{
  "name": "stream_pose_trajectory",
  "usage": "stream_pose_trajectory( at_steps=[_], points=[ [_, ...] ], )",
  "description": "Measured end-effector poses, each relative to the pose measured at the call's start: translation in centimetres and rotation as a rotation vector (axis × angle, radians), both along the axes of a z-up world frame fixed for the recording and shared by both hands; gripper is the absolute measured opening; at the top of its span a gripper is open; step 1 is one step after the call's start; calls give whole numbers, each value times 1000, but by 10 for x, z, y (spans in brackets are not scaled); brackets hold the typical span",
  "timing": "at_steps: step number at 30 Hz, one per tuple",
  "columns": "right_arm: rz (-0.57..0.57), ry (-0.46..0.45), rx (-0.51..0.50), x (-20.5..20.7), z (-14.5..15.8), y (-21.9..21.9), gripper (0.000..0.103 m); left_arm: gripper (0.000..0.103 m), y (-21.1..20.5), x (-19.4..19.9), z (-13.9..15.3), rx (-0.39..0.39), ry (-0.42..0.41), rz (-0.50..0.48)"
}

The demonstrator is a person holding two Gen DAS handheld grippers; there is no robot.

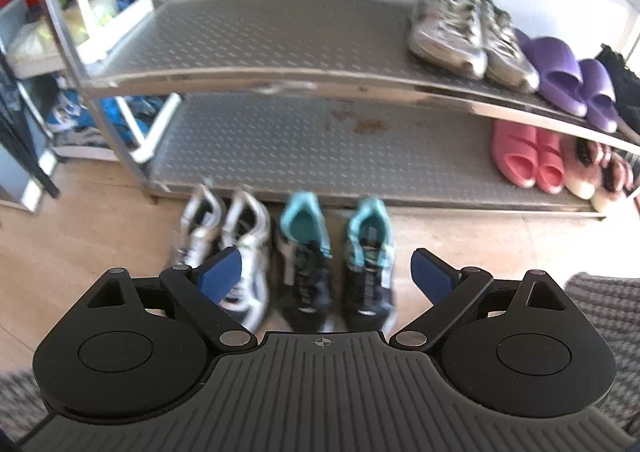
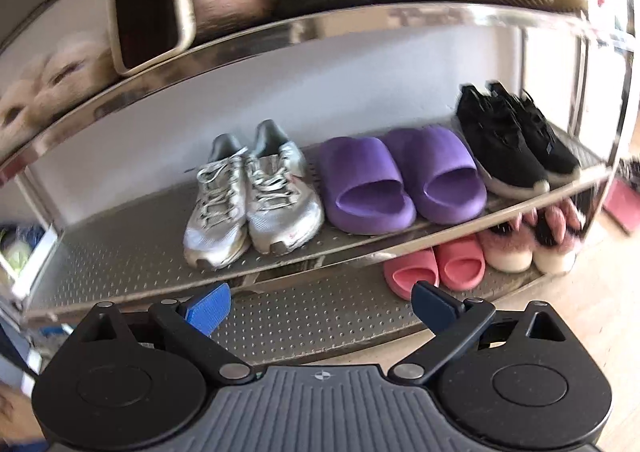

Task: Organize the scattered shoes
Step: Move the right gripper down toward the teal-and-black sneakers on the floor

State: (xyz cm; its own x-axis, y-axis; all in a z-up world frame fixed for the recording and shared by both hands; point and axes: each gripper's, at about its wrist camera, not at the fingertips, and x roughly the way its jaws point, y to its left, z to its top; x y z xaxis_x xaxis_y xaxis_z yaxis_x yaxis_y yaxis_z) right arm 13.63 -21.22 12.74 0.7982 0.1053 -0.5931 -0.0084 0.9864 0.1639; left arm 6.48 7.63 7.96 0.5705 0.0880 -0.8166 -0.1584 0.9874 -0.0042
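Two pairs of shoes are left on the pale wooden floor (image 1: 80,236) just in front of the perforated stainless-steel shoe rack (image 1: 280,39): a pair of silver-and-white laced trainers (image 1: 228,236) and, beside it to the right, a pair of dark trainers with teal linings (image 1: 336,252). Both pairs are stood side by side with heels toward the rack, so a lift onto a shelf is judged to be what remains for them

The left gripper (image 1: 326,270) is held above these two pairs, its blue-padded fingers (image 1: 222,272) spread wide with nothing between them; the gap is roughly centred over the teal-lined pair, which suggests a grasp there, though that is not settled

The right gripper (image 2: 320,306) is likewise spread wide and empty, and is aimed at the rack. On the middle shelf a pair of worn silver-grey laced trainers (image 2: 252,199), a pair of purple foam slides (image 2: 400,179) and a pair of black knit trainers (image 2: 516,139) are lined up toes outward, pair by pair. On the lowest shelf, pink foam slides (image 2: 436,268) and pink fluffy slippers (image 2: 528,244) are kept at the right end, so the left stretches of both shelves lie bare and offer room
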Motion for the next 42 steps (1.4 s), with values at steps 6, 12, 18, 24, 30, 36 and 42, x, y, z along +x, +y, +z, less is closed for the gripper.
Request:
stream_pose_trajectory(
  at_steps=[6,12,18,24,30,36,42],
  points=[
    [191,-16,-155,-10,-14,33,99,95,40,-5,17,-18,-58,97],
    [262,116,-125,3,-67,53,97,96,20,52,20,92,-4,-104],
    [339,178,-96,12,-81,84,96,96,21,105,4,143,88,-215],
    [341,312,-117,25,-114,117,96,95,49,130,-27,70,196,-187],
    [341,464,-146,38,-156,154,87,95,64,134,-39,122,248,-212],
    [319,562,-124,66,-194,189,62,95,83,133,-42,96,262,-180],
    [291,643,-86,98,-232,223,74,95,102,131,-44,70,276,-148]
  ],
)
